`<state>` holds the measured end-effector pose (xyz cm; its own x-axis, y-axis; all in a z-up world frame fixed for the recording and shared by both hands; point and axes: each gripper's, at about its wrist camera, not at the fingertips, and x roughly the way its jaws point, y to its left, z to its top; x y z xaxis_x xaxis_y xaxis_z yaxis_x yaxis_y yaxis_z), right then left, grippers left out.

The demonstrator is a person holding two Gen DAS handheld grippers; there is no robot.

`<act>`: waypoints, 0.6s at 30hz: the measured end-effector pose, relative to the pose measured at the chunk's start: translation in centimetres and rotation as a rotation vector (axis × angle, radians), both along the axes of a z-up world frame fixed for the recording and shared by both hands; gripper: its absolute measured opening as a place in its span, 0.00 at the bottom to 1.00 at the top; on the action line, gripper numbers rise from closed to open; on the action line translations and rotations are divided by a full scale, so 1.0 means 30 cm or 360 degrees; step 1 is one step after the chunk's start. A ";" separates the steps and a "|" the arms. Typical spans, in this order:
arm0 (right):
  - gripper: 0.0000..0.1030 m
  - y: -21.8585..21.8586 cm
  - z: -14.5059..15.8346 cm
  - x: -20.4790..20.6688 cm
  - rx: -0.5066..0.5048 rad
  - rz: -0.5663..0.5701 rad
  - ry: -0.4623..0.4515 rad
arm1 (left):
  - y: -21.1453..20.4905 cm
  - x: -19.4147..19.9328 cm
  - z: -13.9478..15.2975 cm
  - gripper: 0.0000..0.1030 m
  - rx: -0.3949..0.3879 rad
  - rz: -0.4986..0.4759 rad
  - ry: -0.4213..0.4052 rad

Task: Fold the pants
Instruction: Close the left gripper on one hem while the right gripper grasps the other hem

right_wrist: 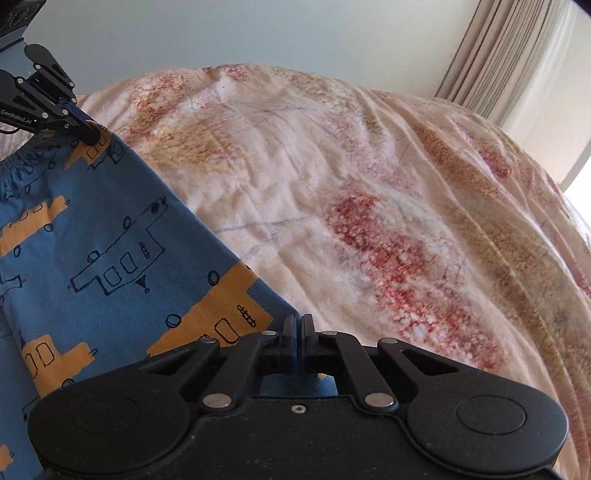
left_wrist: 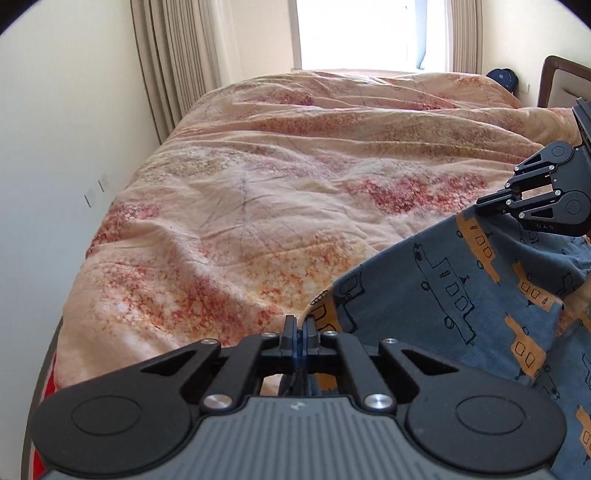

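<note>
The pants are blue with orange patches and black line drawings. They hang stretched between my two grippers above the bed. My left gripper is shut on one edge of the pants at the bottom of the left wrist view. My right gripper shows at the right of that view, shut on the other end. In the right wrist view my right gripper is shut on the pants, and my left gripper pinches the far corner at upper left.
A bed with a rumpled peach and red floral quilt fills the room below the pants. Beige curtains and a bright window are at the far side. A wooden headboard is at the right. A white wall runs along the left.
</note>
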<state>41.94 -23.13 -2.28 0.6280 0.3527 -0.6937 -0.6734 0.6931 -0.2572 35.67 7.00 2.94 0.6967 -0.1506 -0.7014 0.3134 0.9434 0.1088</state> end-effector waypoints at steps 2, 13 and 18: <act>0.00 0.024 0.021 0.020 0.0023 -0.0042 -0.0120 | 0.004 0.015 -0.002 0.02 0.0022 0.0034 -0.0030; 0.00 0.129 -0.127 0.100 -0.0073 -0.0063 -0.0063 | 0.052 0.074 -0.140 0.03 -0.0015 0.0102 0.0133; 0.21 0.100 -0.104 0.114 0.0029 -0.0068 0.0027 | 0.068 0.078 -0.141 0.14 -0.0036 0.0078 0.0153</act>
